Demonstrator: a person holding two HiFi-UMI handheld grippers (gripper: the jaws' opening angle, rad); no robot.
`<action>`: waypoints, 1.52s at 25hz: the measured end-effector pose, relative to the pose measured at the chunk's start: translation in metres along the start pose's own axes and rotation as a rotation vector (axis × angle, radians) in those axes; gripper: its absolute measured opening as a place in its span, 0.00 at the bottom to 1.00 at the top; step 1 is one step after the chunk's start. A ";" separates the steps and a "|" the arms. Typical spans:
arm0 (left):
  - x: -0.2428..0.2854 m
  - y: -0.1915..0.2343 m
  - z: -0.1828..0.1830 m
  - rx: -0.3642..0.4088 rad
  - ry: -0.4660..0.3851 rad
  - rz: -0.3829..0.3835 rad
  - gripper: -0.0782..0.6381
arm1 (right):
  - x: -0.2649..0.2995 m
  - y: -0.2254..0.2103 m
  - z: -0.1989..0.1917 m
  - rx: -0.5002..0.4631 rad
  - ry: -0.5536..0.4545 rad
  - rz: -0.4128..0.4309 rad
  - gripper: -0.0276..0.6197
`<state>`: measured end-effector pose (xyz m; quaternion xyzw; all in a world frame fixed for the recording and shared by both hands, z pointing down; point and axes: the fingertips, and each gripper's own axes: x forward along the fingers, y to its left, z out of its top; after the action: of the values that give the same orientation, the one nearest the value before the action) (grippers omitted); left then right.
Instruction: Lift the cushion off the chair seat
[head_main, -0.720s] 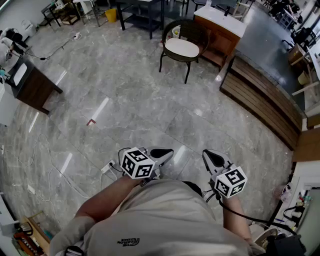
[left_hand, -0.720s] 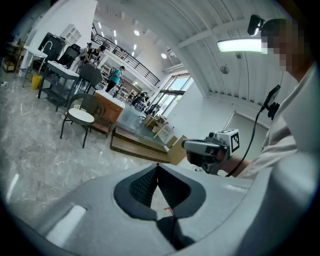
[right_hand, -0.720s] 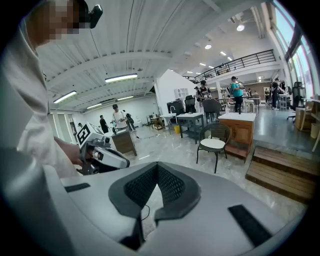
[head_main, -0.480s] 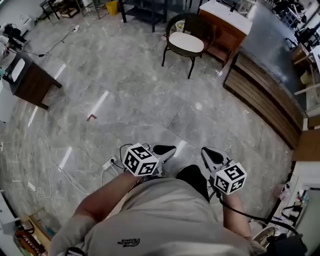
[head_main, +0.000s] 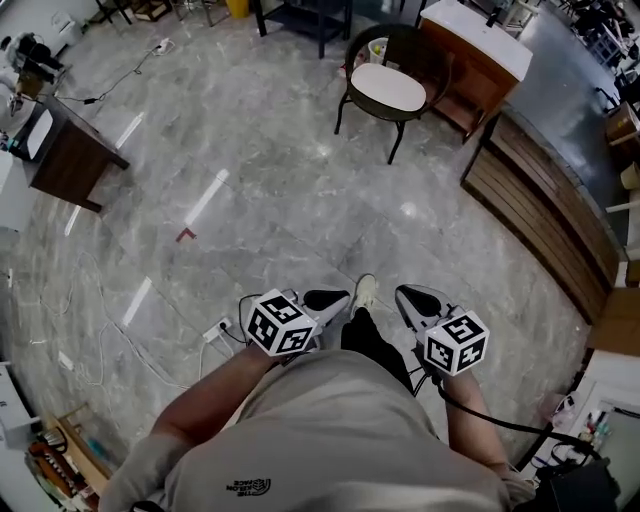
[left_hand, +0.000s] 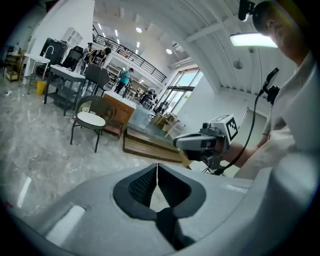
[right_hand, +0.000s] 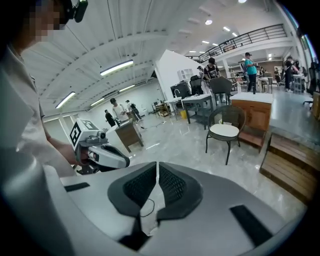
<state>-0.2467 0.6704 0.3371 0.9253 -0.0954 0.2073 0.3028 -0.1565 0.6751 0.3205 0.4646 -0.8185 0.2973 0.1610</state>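
A round white cushion (head_main: 390, 88) lies on the seat of a dark armchair (head_main: 352, 55), far off across the grey floor. The left gripper view shows the cushion (left_hand: 90, 119) small at left; in the right gripper view it (right_hand: 223, 131) is right of centre. Both grippers are held close to the person's body, well short of the chair. My left gripper (head_main: 340, 298) is shut, its jaws meeting with nothing between them (left_hand: 157, 167). My right gripper (head_main: 402, 295) is likewise shut and empty (right_hand: 157, 167).
A wooden cabinet with a white top (head_main: 470, 50) stands right behind the chair. A low wooden platform (head_main: 540, 200) runs along the right. A dark side table (head_main: 65, 150) is at left. Cables and a power strip (head_main: 215, 330) lie near the person's shoe (head_main: 365, 293).
The person has stepped forward: a leg and shoe now show between the grippers, and the floor has slid under the view. Both grippers stay shut and close to the body.
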 end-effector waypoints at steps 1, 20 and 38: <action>0.008 0.009 0.010 -0.007 0.001 0.012 0.12 | 0.006 -0.015 0.011 0.000 0.002 0.013 0.07; 0.177 0.121 0.184 -0.087 -0.024 0.082 0.12 | 0.064 -0.250 0.132 0.078 0.014 0.091 0.29; 0.245 0.371 0.343 -0.336 -0.108 -0.068 0.18 | 0.224 -0.382 0.294 0.126 0.016 -0.034 0.28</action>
<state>-0.0275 0.1561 0.3882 0.8741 -0.1134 0.1278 0.4546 0.0591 0.1895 0.3430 0.4852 -0.7888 0.3491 0.1430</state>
